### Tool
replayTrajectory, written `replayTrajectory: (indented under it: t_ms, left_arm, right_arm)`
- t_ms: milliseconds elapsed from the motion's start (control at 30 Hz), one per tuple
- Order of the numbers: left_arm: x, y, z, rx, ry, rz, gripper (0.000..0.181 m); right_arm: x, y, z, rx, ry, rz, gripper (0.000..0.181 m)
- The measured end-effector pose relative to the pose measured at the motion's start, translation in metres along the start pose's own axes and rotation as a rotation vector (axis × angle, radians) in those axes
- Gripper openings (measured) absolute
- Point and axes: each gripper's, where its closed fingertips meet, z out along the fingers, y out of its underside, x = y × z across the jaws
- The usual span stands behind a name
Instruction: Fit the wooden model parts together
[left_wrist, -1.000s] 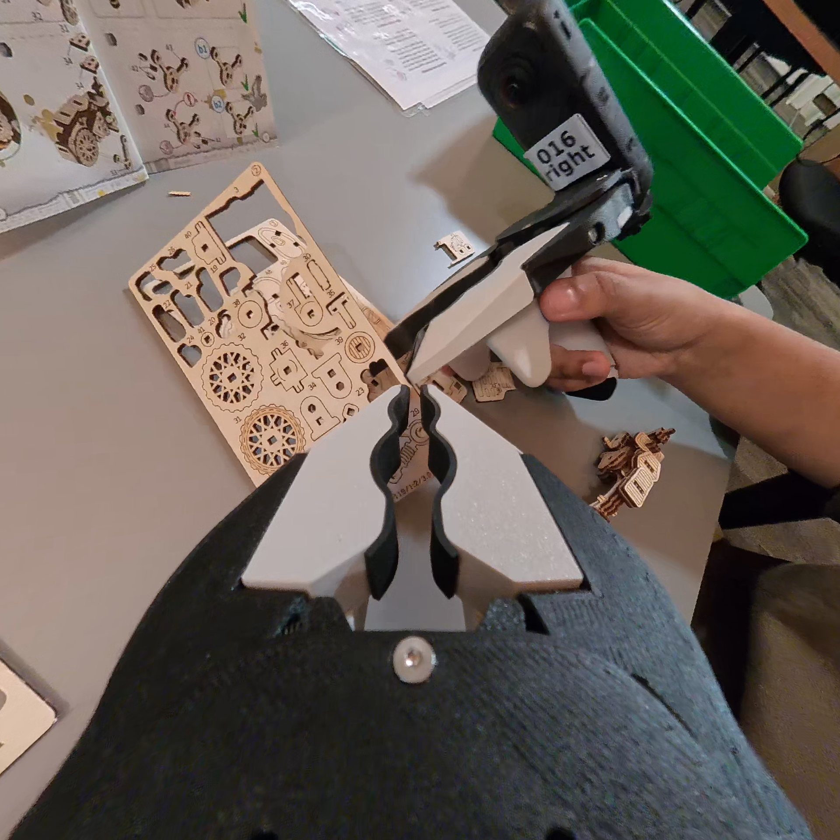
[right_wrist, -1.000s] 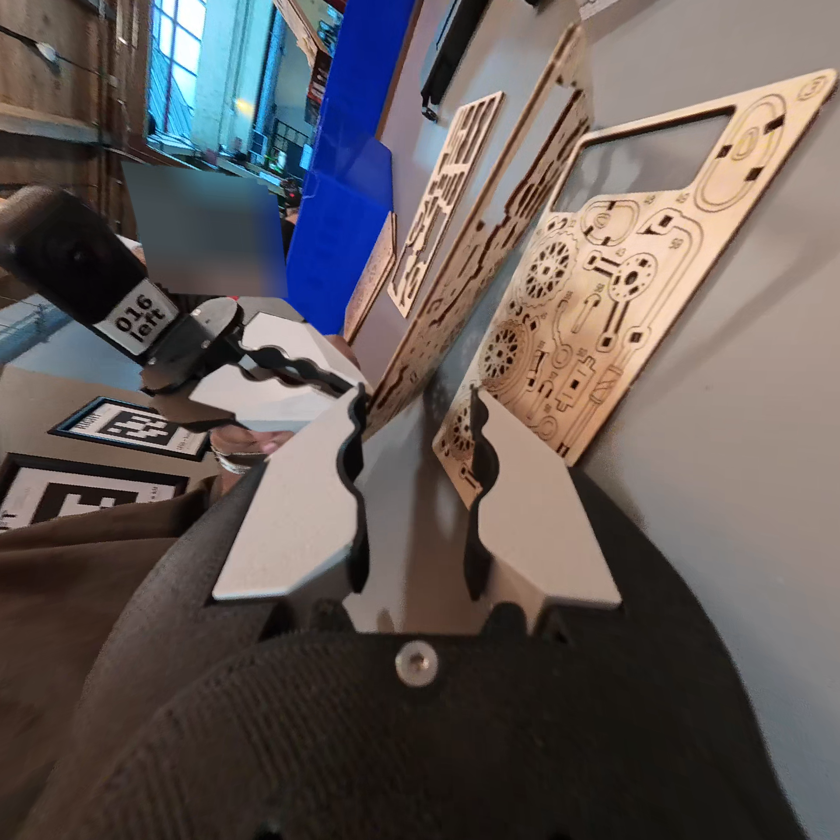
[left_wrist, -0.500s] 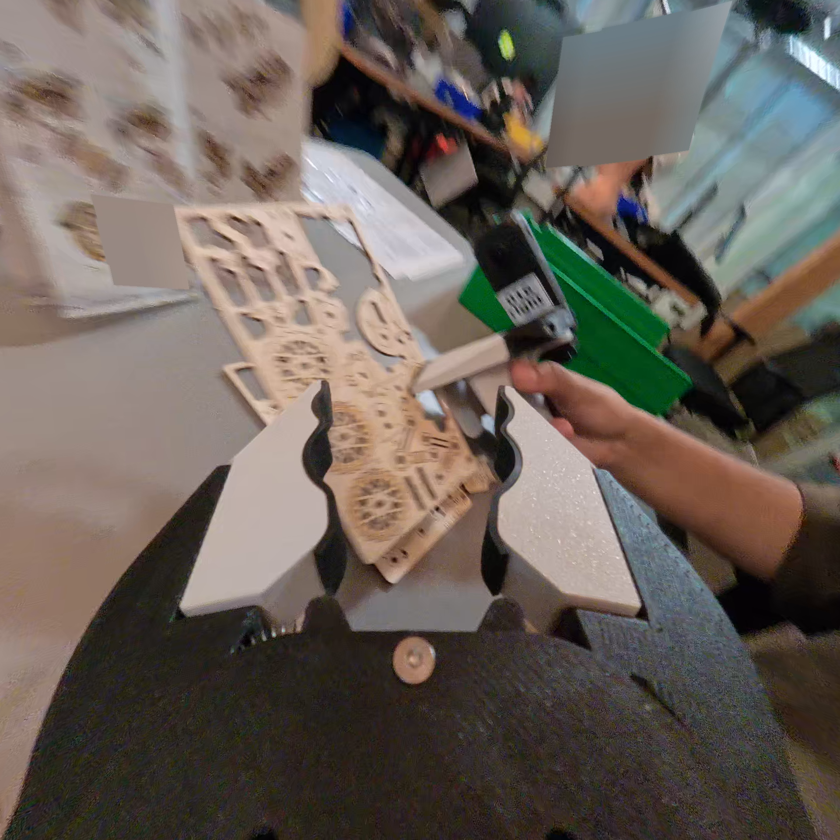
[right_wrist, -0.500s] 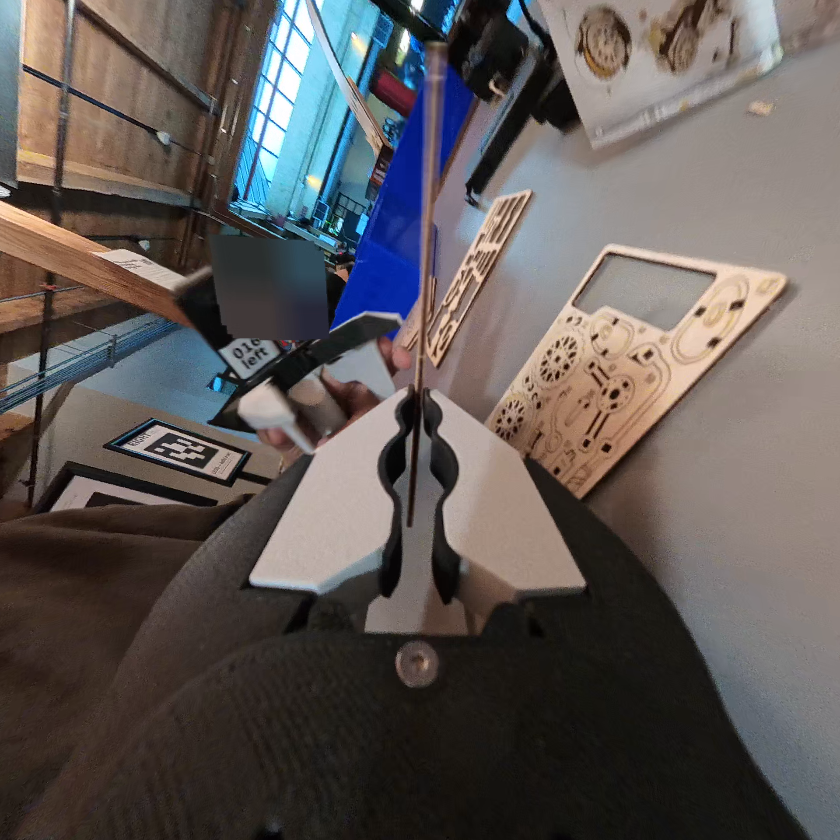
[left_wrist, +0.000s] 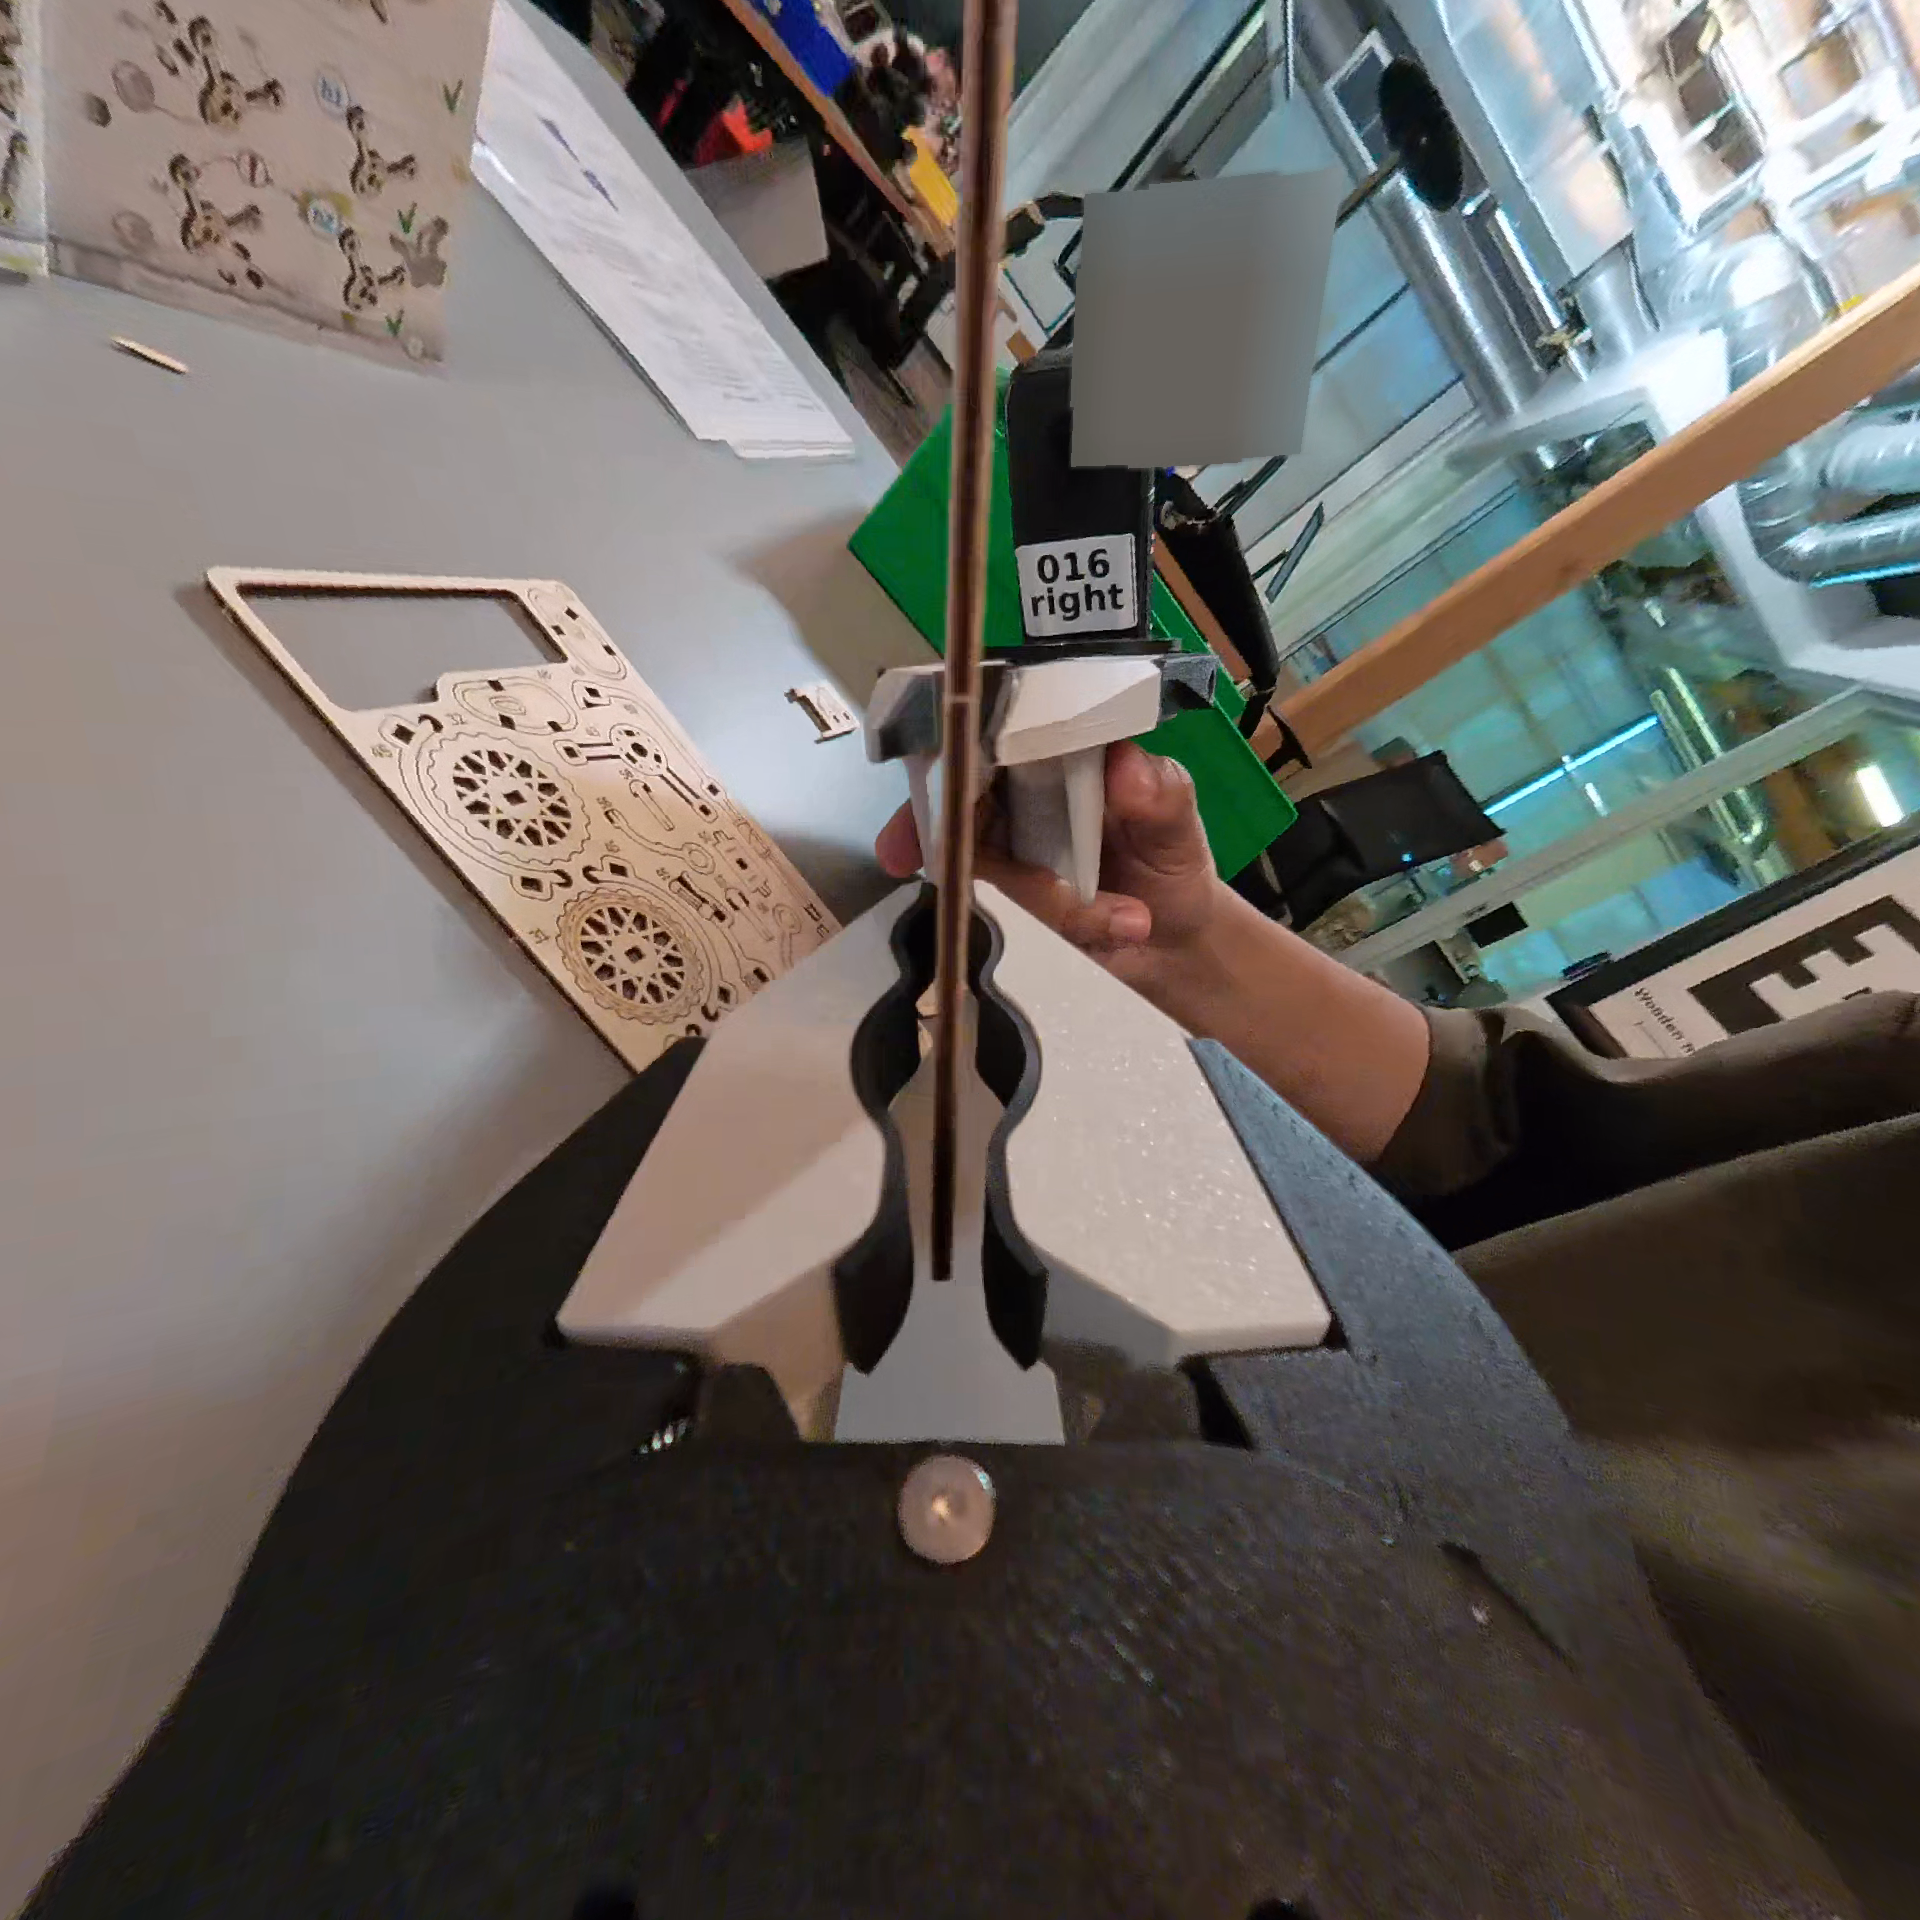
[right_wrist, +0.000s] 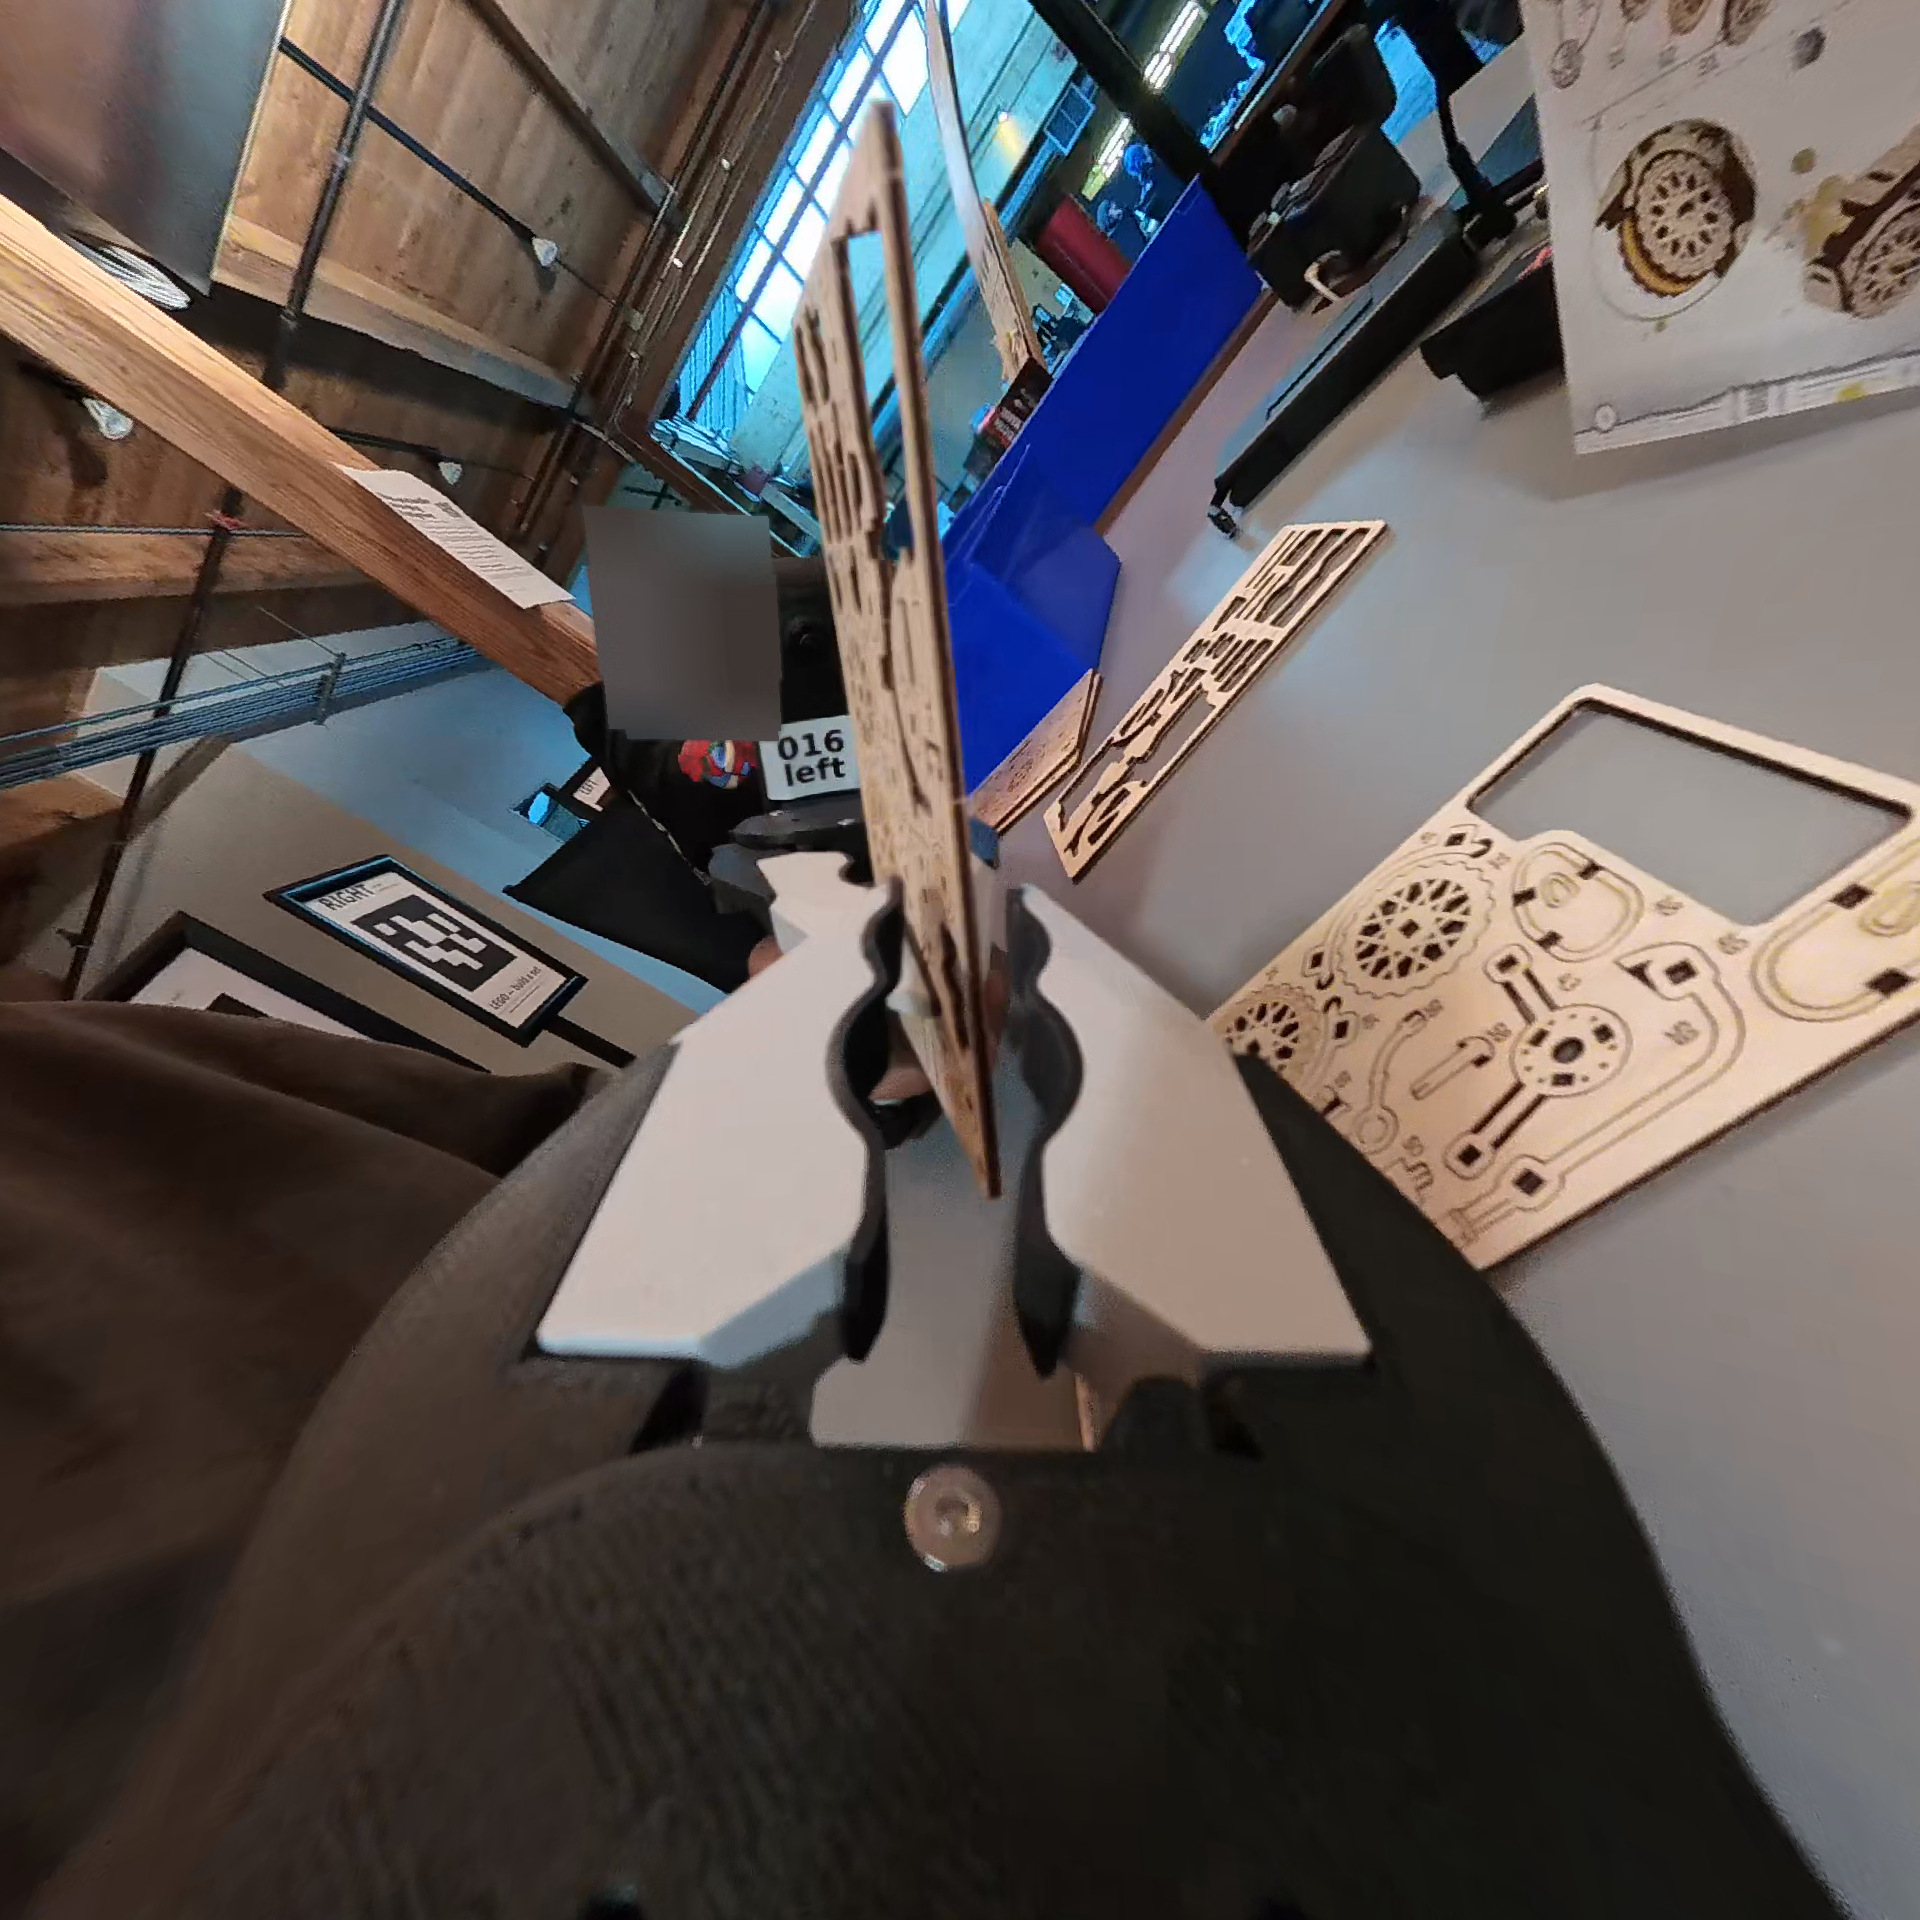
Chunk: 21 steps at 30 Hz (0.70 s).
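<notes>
A thin wooden parts sheet (left_wrist: 971, 416) with laser-cut pieces stands upright above the grey table, held edge-on between both grippers. My left gripper (left_wrist: 951, 914) is shut on its near edge. My right gripper (left_wrist: 961, 717) grips the same sheet farther along, with a hand on its handle. In the right wrist view the sheet (right_wrist: 883, 520) rises between the right gripper's (right_wrist: 951, 914) jaws, slightly angled. The left gripper (right_wrist: 800, 883) shows just behind it, partly hidden by the sheet.
A second parts sheet (left_wrist: 540, 790) with gear shapes lies flat on the table, also in the right wrist view (right_wrist: 1558, 1018). More sheets (right_wrist: 1216, 707) lie beyond. Instruction pages (left_wrist: 260, 177), a small loose piece (left_wrist: 821, 712), a green bin (left_wrist: 1195, 748) and a blue bin (right_wrist: 1049, 582) border the table. Left and right tips are no more than a few centimetres apart.
The right gripper closed on a parts sheet and lifted it off the table. The left gripper opened, then shut on the same sheet. The sheet now stands upright between them.
</notes>
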Motion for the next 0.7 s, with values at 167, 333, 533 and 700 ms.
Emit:
replayTrajectory:
  t_ms: [167,333,533,700]
  left_arm:
    - [0.0,-0.015,-0.01,0.082,0.009,0.032,0.0]
    - [0.006,-0.028,-0.018,0.16,0.062,0.01,0.0]
    - [0.005,-0.02,-0.012,0.124,0.038,0.044,0.0]
    - [-0.001,-0.007,-0.008,0.04,0.002,0.075,0.014]
  right_arm:
    - [0.001,-0.001,-0.003,-0.002,-0.005,0.015,0.038]
    - [-0.001,0.014,0.003,-0.095,0.015,-0.054,0.032]
    - [-0.007,0.023,0.006,-0.135,0.014,-0.13,0.004]
    - [-0.011,0.017,0.003,-0.1,-0.026,-0.11,0.0]
